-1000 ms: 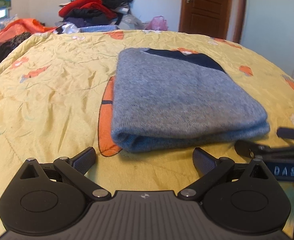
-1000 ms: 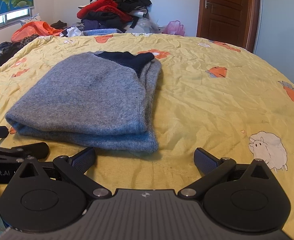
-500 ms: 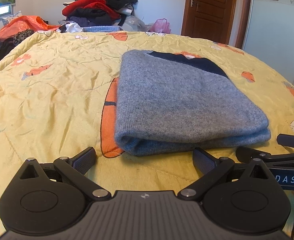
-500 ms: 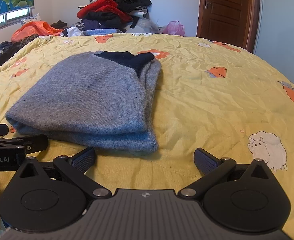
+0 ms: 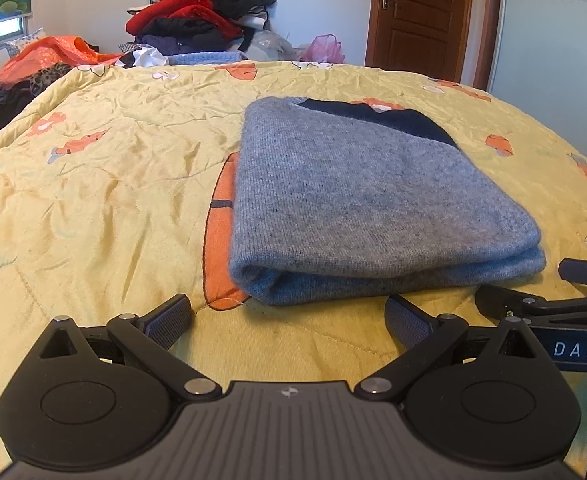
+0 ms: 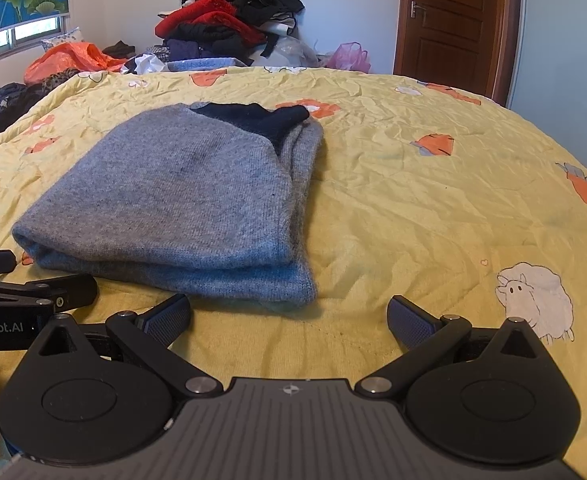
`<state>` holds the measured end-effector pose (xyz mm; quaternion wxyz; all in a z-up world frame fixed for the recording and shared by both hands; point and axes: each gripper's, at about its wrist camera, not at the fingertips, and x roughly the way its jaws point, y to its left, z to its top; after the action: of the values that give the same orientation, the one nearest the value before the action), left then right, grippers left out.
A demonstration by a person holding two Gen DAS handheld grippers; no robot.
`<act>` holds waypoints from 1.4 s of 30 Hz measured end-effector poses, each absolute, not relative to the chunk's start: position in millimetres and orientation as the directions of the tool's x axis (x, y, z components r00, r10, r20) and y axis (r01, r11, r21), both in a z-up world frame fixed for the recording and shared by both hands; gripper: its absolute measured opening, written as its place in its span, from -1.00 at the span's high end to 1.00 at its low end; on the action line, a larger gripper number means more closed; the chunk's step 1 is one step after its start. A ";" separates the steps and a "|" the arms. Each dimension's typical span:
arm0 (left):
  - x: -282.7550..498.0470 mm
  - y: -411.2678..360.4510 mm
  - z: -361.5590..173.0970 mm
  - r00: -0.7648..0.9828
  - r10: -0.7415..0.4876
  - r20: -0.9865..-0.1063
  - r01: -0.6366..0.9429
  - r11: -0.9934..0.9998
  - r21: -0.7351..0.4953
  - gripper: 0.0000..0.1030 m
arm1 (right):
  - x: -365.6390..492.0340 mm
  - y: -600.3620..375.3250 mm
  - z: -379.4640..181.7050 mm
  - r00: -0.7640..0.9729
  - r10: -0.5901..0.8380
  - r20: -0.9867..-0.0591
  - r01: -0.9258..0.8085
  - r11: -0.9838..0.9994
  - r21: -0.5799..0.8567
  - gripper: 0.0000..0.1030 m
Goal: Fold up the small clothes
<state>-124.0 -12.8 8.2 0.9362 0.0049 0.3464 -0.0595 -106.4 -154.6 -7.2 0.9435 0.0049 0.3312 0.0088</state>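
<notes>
A grey knit sweater [image 5: 357, 204] with a dark navy collar lies folded into a thick rectangle on the yellow quilt; it also shows in the right wrist view [image 6: 181, 204]. My left gripper [image 5: 289, 318] is open and empty, just short of the sweater's near folded edge. My right gripper [image 6: 289, 318] is open and empty, in front of the sweater's near right corner. Each gripper shows at the edge of the other's view: the right one [image 5: 565, 292], the left one [image 6: 33, 284].
The yellow quilt [image 5: 93, 184] with orange and white cartoon prints covers the bed. A pile of red, black and other clothes [image 6: 229, 28] sits at the far edge. An orange garment [image 6: 69, 60] lies at far left. A brown door [image 6: 449, 20] stands behind.
Both grippers have drawn back slightly and tilted a little; the sweater sits a bit farther off in both views. The sweater has not moved on the quilt.
</notes>
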 end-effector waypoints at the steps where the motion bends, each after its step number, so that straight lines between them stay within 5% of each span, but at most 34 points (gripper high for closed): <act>1: -124.2 -12.6 8.0 0.753 -0.107 -0.649 0.114 0.993 -0.032 -1.00 | -106.3 -154.5 -7.2 0.780 0.020 -0.625 -0.013 1.000 0.015 -1.00; 42: -128.1 -9.0 9.4 0.742 -0.117 -0.660 0.130 0.991 -0.030 -1.00 | -106.9 -154.0 -7.1 0.780 0.019 -0.625 -0.013 1.000 0.014 -1.00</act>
<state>-128.1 -9.0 9.4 0.9331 0.0091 0.3532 -0.0664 -106.9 -154.0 -7.1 0.9435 0.0043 0.3312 0.0086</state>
